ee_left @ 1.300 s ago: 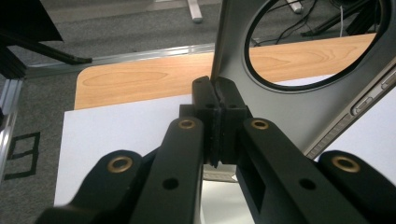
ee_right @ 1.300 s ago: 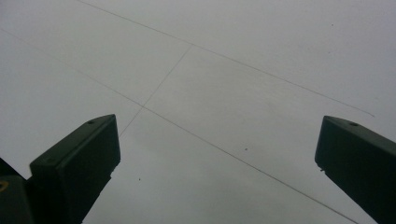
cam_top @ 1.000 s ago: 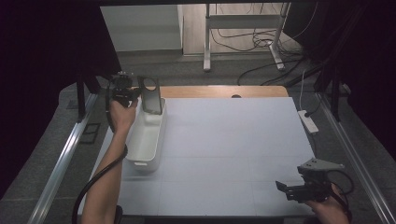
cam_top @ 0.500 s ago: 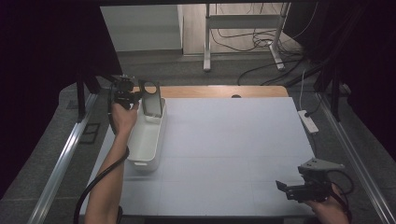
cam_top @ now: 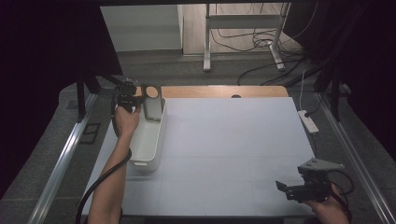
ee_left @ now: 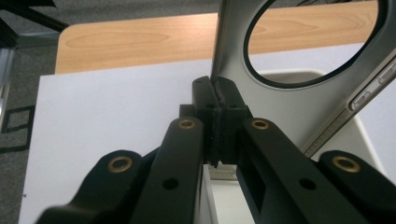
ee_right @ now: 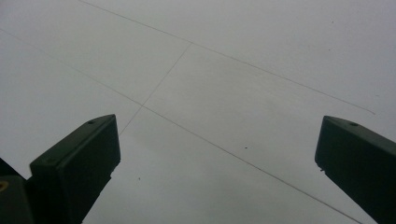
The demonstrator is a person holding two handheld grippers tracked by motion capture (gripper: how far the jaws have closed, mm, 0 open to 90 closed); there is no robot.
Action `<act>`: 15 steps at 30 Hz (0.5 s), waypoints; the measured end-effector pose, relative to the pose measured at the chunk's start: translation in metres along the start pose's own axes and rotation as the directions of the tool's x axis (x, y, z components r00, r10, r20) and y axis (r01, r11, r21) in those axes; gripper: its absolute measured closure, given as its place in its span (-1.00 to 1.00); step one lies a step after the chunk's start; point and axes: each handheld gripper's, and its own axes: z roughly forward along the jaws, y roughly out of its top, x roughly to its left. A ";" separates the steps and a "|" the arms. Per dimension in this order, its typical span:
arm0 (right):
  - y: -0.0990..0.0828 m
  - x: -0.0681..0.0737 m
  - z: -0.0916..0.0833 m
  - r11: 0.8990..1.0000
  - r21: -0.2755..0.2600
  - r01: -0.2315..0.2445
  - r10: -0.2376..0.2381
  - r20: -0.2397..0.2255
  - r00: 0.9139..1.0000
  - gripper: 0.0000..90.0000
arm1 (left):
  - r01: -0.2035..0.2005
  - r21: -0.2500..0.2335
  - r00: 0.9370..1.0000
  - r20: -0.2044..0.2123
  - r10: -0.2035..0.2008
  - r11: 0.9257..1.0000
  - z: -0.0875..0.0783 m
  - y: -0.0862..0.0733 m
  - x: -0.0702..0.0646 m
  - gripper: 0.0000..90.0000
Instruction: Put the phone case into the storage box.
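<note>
Up at the upper left of the high view, the left gripper [cam_top: 136,99] pinches a grey metal plate [cam_top: 152,101] over a white bin [cam_top: 147,135].

Seen from the left gripper view, the left gripper's [ee_left: 215,103] jaws are pressed together on the lower left edge of the grey metal plate [ee_left: 327,100], which rises to the upper right of the frame and has a large round hole and small side buttons along one edge. The white bin's [ee_left: 348,135] rim shows just behind and below the plate, on the white table cover [ee_left: 107,116]. In the high view the plate stands upright at the bin's far end. At the lower right of the high view, the right gripper [cam_top: 292,189] sits low over the white table cover [cam_top: 233,140], well apart from the bin. In the right gripper view the right gripper [ee_right: 217,154] has its jaws spread wide with nothing between them.
</note>
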 end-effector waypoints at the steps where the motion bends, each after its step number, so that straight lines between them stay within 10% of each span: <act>1: 0.000 0.000 0.000 1.000 0.000 0.000 0.000 0.000 1.000 -0.99 | -0.004 -0.003 1.000 0.002 0.004 1.000 0.001 0.000 0.001 0.97; 15: 0.000 -0.001 0.000 1.000 0.001 -0.007 0.007 0.002 1.000 -0.98 | -0.021 -0.033 0.999 0.045 0.023 0.999 -0.003 0.001 0.002 0.75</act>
